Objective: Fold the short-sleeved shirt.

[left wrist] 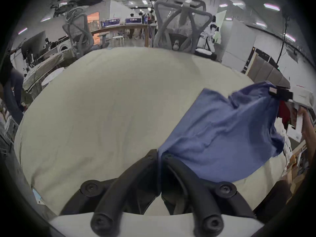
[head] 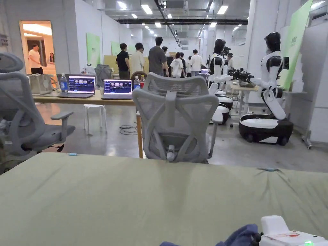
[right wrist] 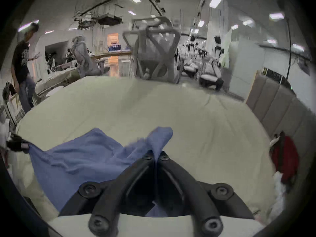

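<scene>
A blue short-sleeved shirt [left wrist: 220, 138] hangs stretched between my two grippers above the near edge of a pale green sheet-covered table [left wrist: 111, 104]. In the left gripper view my left gripper [left wrist: 159, 153] is shut on one edge of the shirt, and the right gripper [left wrist: 280, 93] pinches the far corner, a hand behind it. In the right gripper view my right gripper [right wrist: 156, 154] is shut on a bunched fold of the shirt [right wrist: 85, 155], with the left gripper [right wrist: 17, 145] at the far left corner. The head view catches a bit of the shirt [head: 240, 237] and the white body of a gripper [head: 285, 235] at the bottom edge.
A grey mesh office chair [head: 174, 121] stands just beyond the table's far edge, another chair [head: 22, 112] at the left. A desk with laptops [head: 96, 88], white-and-black robots [head: 269, 96] and several people stand farther off. A red garment [right wrist: 283, 158] lies at the right.
</scene>
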### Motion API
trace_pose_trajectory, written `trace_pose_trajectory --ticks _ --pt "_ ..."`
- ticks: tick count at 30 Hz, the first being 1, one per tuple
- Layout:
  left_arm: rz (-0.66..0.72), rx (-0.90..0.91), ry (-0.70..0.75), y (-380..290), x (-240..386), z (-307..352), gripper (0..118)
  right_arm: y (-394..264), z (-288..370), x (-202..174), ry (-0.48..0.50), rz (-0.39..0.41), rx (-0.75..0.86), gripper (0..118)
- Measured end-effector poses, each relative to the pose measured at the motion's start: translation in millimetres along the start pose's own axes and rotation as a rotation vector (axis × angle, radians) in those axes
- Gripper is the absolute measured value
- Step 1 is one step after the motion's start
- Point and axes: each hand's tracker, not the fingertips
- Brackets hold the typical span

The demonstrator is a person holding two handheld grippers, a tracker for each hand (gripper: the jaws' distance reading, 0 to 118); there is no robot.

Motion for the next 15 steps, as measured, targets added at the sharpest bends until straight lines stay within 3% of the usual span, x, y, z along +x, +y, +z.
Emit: trace_pose_trajectory --ticks 5,8,15 --pt "-0.029 0.151 0.042 63.8 21.1 25.0 1 50.6 80.2 8.1 -0.1 0.072 0.132 1" --pt "-0.031 0.257 0.054 112.7 34.6 48.6 1 85.0 107.4 33.4 -0.137 0.025 0.226 1" --pt "-0.086 0.443 0.125 227.8 71.4 90.2 1 179.1 157.0 72.0 -0.201 0.0 0.407 1"
